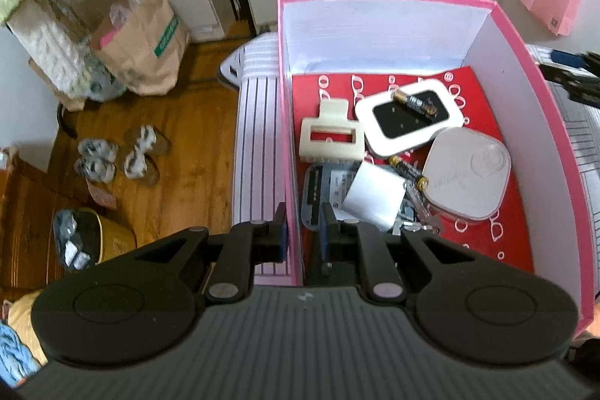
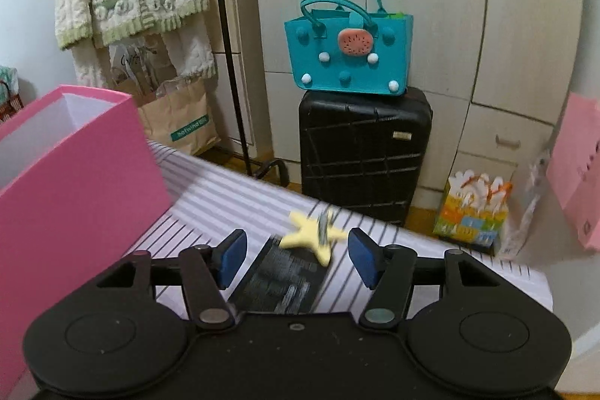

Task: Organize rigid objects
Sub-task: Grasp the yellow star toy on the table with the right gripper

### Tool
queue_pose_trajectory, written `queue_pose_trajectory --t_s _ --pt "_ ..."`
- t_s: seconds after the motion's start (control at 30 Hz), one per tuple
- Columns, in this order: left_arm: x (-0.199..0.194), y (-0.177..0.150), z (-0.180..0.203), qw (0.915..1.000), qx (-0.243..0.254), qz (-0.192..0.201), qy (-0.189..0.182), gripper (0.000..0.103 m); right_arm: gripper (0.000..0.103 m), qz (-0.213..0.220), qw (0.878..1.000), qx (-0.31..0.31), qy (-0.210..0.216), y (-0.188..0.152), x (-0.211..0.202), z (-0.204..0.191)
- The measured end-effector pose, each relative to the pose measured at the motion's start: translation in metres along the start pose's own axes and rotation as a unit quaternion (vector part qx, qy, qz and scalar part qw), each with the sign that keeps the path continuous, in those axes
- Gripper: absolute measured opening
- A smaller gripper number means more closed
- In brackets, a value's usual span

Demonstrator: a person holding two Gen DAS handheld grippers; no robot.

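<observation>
While the yellow star [image 2: 313, 238] lies on the striped cloth [image 2: 232, 192] just ahead of the right gripper [image 2: 296, 259], slightly right of centre between its wide, empty jaws, the left gripper [image 1: 303, 231] clamps the pink box [image 1: 290, 122] wall, farther away.

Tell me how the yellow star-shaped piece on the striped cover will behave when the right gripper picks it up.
The yellow star looks small and thin, so probably light. A metal clip or ring seems attached to it and may dangle or swing when lifted; blur hides detail. Its tapering arms could slip from the pads, so the open right gripper should likely close across the centre.
</observation>
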State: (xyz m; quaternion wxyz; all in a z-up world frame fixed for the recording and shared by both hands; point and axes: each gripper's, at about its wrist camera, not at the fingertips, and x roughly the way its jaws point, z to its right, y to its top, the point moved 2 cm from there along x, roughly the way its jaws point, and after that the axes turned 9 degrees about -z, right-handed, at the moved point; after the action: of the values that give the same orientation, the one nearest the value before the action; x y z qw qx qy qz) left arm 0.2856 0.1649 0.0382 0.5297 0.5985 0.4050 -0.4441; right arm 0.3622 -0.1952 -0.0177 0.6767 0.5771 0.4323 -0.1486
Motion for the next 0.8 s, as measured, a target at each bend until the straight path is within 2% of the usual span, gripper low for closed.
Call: queue_pose_trajectory --t_s 0.27,0.37,0.4,0.43,0.47,0.57,0.8 --pt "0.0 0.0 -0.002 0.9999 0.008 0.009 -0.007 0.013 0.065 -0.03 0.999 0.041 -0.005 0.013 0.036 0.009" --pt "0.0 -0.001 -0.004 0.9998 0.013 0.011 -0.011 0.013 0.065 -0.026 0.999 0.038 -0.015 0.01 0.042 0.005" --pt "0.0 -0.001 -0.004 0.9998 0.013 0.011 -0.014 0.013 0.064 -0.025 0.999 0.031 -0.023 0.009 0.043 0.002" --pt "0.0 -0.001 -0.004 0.9997 0.014 0.011 -0.015 0.013 0.056 -0.024 0.999 0.028 -0.026 0.009 0.042 0.0" --pt "0.0 -0.001 -0.004 0.9997 0.016 0.011 -0.015 0.013 0.055 -0.024 0.999 0.031 -0.023 0.009 0.041 -0.001" --pt "0.0 -0.001 -0.005 0.9995 0.022 0.012 -0.016 0.013 0.055 -0.027 0.998 0.048 -0.034 0.007 0.035 -0.002" --pt "0.0 -0.004 -0.007 0.9991 0.029 0.019 -0.022 0.013 0.054 -0.011 0.996 0.086 -0.025 0.002 0.014 0.002"
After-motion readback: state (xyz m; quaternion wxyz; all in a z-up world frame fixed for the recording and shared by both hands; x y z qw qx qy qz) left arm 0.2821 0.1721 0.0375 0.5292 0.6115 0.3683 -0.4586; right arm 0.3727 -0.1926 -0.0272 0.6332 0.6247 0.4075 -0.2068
